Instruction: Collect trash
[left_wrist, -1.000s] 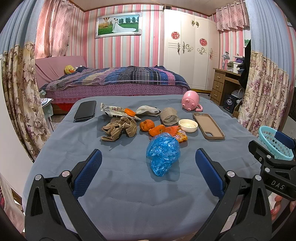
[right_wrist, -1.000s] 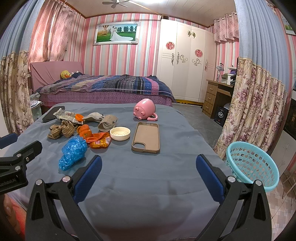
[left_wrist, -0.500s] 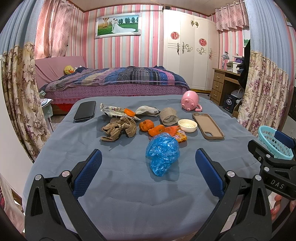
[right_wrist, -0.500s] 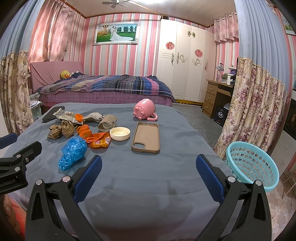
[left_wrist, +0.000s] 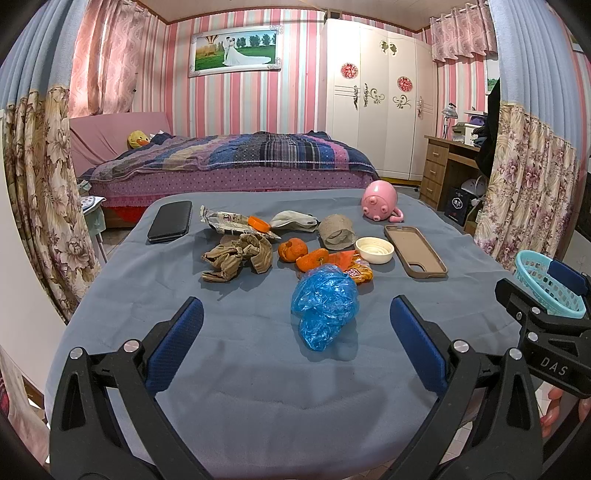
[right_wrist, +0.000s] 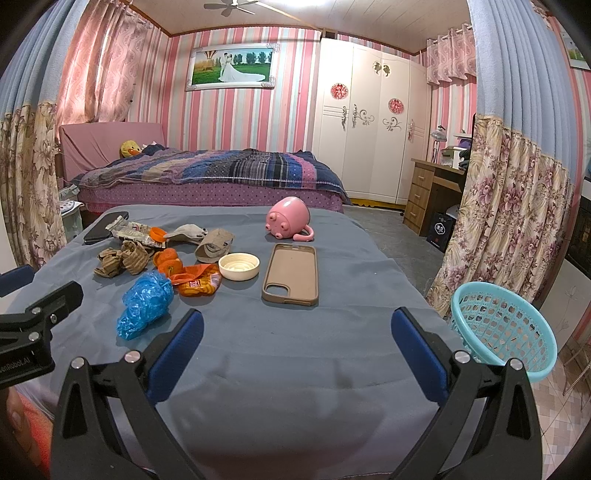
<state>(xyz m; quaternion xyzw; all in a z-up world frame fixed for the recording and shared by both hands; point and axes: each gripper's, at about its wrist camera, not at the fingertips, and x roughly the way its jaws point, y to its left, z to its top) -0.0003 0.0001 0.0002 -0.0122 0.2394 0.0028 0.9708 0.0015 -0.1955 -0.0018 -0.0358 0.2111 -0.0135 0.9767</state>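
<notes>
A crumpled blue plastic bag (left_wrist: 325, 304) lies on the blue-grey table (left_wrist: 240, 387), just ahead of my open, empty left gripper (left_wrist: 295, 332). Behind it lie orange peels (left_wrist: 301, 254), an orange snack wrapper (left_wrist: 356, 269), a silver wrapper (left_wrist: 225, 221), a paper-roll tube (left_wrist: 336, 230) and a brown rag (left_wrist: 236, 256). My right gripper (right_wrist: 295, 336) is open and empty over the table's near edge; the bag (right_wrist: 146, 302) lies to its left. A turquoise basket (right_wrist: 502, 326) stands off the table's right side, also in the left wrist view (left_wrist: 546, 284).
On the table are a black phone (left_wrist: 170, 220), a tan phone case (left_wrist: 413, 251), a white lid (left_wrist: 373, 250) and a pink pig mug (left_wrist: 378, 201). A bed (left_wrist: 236, 162) stands behind, flowered curtains (right_wrist: 509, 229) at both sides.
</notes>
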